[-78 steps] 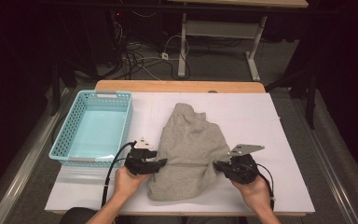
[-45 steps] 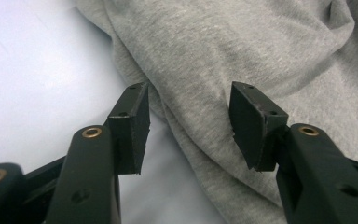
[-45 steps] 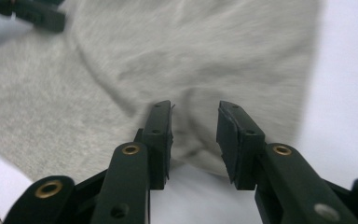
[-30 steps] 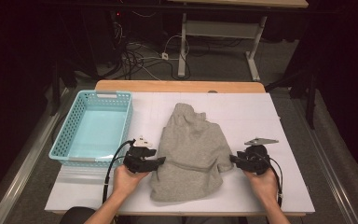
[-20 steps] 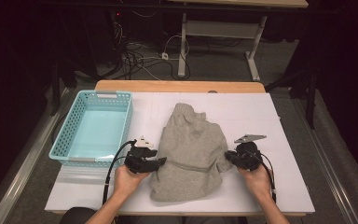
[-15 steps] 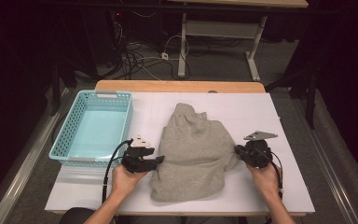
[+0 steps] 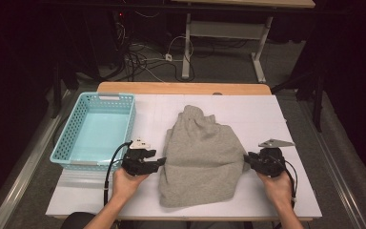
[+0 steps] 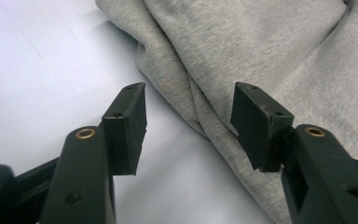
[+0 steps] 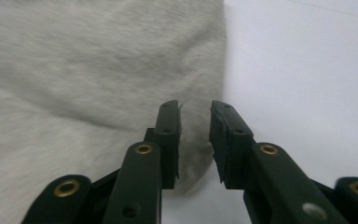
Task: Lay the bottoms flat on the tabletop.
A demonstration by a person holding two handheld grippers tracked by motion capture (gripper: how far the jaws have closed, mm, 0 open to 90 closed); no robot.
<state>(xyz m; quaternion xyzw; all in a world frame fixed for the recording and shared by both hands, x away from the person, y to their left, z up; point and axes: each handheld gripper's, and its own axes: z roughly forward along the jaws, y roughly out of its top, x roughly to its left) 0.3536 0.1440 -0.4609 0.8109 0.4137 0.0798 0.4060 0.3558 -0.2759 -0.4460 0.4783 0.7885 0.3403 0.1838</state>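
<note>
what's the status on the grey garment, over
Left gripper open at grey garment's edge. Right gripper just reopening, fabric between jaws, unpinched. Nothing blocking; blue basket aside.

Black fingers (image 8: 129, 122) with brass screws

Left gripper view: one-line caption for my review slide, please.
Open left gripper straddling the folded edge of a grey sweatshirt lying on the white table.

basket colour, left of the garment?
Light turquoise plastic basket with a lattice wall; clearest in the high view.
</note>
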